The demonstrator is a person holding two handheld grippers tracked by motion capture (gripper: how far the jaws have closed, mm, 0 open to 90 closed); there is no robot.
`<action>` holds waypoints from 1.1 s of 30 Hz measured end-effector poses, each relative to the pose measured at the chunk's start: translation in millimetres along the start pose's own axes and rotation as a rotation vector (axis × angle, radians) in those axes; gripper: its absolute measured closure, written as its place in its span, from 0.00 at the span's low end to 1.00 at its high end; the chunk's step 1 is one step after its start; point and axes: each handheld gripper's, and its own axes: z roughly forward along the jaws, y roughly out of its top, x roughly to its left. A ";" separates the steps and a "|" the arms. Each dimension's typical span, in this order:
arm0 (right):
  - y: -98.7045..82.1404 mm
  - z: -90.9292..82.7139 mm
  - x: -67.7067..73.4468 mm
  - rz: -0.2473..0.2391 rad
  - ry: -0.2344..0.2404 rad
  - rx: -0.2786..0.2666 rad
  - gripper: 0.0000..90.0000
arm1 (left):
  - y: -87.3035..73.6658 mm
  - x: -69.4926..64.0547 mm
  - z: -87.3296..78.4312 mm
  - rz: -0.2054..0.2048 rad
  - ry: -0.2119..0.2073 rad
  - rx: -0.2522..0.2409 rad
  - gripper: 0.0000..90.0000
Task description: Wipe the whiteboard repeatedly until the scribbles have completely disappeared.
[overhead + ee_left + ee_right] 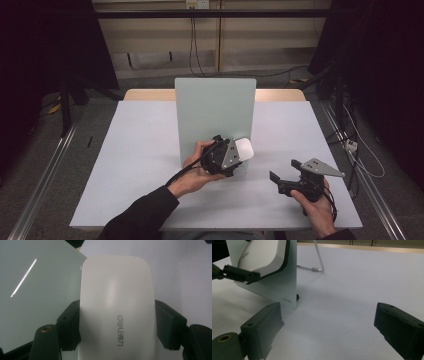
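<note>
The eraser (117,312) (white, with grey lettering on its top) is clamped between the jaws of the left gripper (239,152), held against the lower right part of the upright pale green board (210,107). The right gripper (285,175) hovers low over the table (135,150), jaws spread wide with nothing between them.

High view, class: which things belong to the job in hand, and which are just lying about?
In the job:
- left gripper, shut on the white eraser
- pale green board, standing upright

Lying about:
- right gripper, open and idle
- table
- floor cables
</note>
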 end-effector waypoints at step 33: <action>-0.1 -0.6 -0.3 0.001 0.001 -0.002 0.08 | 35.7 51.9 -25.3 -0.041 0.123 -0.073 0.34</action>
